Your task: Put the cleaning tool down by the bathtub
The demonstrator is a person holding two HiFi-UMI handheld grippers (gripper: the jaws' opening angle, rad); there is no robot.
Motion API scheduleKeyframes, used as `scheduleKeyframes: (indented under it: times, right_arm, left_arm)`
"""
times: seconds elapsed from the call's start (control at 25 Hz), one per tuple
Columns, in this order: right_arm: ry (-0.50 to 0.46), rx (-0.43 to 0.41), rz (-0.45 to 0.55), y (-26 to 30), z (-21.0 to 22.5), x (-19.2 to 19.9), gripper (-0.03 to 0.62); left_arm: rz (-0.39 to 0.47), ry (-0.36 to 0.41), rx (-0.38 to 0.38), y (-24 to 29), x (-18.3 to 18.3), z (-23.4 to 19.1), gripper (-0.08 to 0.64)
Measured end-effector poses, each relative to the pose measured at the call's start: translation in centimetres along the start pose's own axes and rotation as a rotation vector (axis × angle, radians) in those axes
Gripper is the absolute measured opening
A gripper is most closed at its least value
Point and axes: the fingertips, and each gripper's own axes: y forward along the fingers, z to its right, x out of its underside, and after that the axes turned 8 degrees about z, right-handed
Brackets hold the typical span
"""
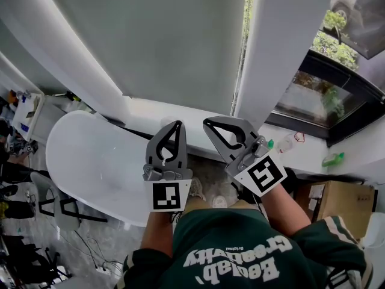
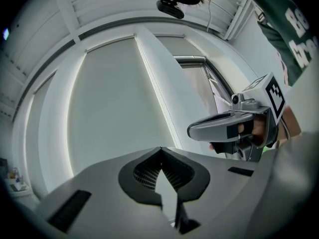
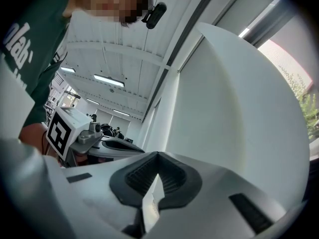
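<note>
1. Room by a window: grey roller blind [image 1: 156, 35] pulled down, white square column [image 1: 283, 47] right of it, dark-framed window [image 1: 319, 98] with greenery outside further right
2. White oval bathtub [image 1: 90, 161] at the left of the head view, its far end up against the white ledge [image 1: 150, 114] that runs under the blind
3. Left gripper [image 1: 177, 125]: grey, held out level toward the blind; in the head view it overlaps the bathtub's right edge. Its own view shows the jaws closed tip to tip, nothing between the ribbed pads
4. Right gripper [image 1: 209, 123]: just beside the left gripper, angled so its tips lean toward the other's, near but not touching. Jaws fully closed, nothing in them either
5. Cleaning tool: can't pick it out for certain, and neither pair of jaws has it. On the ledge right of the column lie a clear plastic bottle with a green cap [image 1: 286, 142] and a small green-topped item [image 1: 332, 159], too small to identify
6. Brown cardboard box [image 1: 337, 200] at lower right, below the ledge
7. Person wears a dark green sweatshirt [image 1: 240, 254] with white lettering
</note>
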Motion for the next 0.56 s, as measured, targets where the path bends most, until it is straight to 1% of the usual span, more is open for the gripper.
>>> scheduleKeyframes:
  times: [0.12,0.32,0.56]
  right_arm:
    - [0.001,0.011,-0.002,-0.2,0.1,-0.1,0.015]
    - [0.001,0.028,-0.002,-0.7,0.5,-0.3,0.015]
    - [-0.002,0.027,0.007,-0.7,0.3,-0.2,0.015]
  left_arm:
    - [0.008,0.01,0.013,0.1,-0.2,0.3,0.005]
    - [0.02,0.013,0.011,0.3,-0.8,0.6,0.005]
    - [0.034,0.021,0.023,0.2,-1.2,0.8,0.005]
